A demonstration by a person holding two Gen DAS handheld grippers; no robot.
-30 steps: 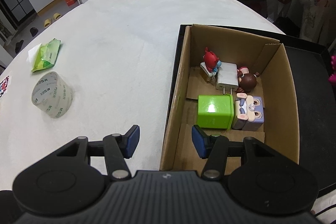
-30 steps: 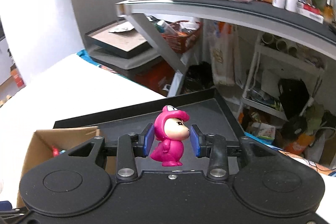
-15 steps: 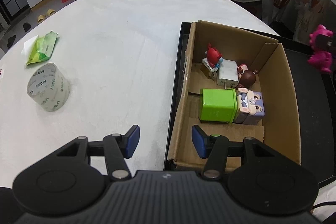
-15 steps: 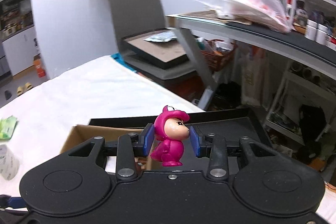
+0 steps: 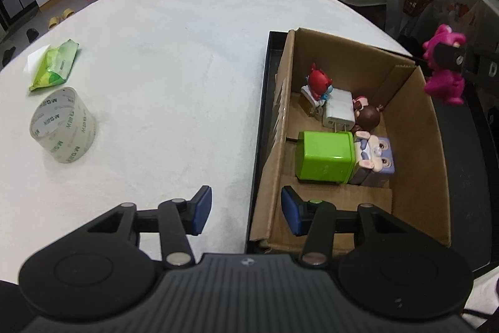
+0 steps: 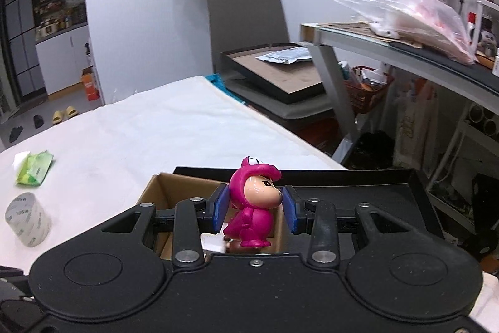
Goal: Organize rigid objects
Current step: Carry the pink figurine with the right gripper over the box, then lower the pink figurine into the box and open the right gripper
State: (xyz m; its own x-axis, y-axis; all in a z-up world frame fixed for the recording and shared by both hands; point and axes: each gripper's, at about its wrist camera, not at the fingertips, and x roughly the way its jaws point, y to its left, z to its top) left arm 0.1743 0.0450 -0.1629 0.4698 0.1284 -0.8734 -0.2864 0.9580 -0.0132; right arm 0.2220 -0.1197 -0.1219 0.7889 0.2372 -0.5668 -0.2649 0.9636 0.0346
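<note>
Your right claw [image 6: 254, 209] is clamped on the pink figurine [image 6: 252, 205], held in the air by the cardboard box [image 5: 414, 145] far-right rim. Let go early & it lands on the black tray [image 5: 467, 177] outside. Left claw [image 5: 241, 209] is spread apart w/ nothing in it.

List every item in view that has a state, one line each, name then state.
pink figurine: upright, clamped in the right gripper, above the box's far right edge
left gripper: open, holding nothing
cardboard box: open-topped, partly filled
green cube: inside the box, against the bunny block
white charger: lying in the box
tape roll: standing on end on the table
green wipes pack: lying flat
</note>
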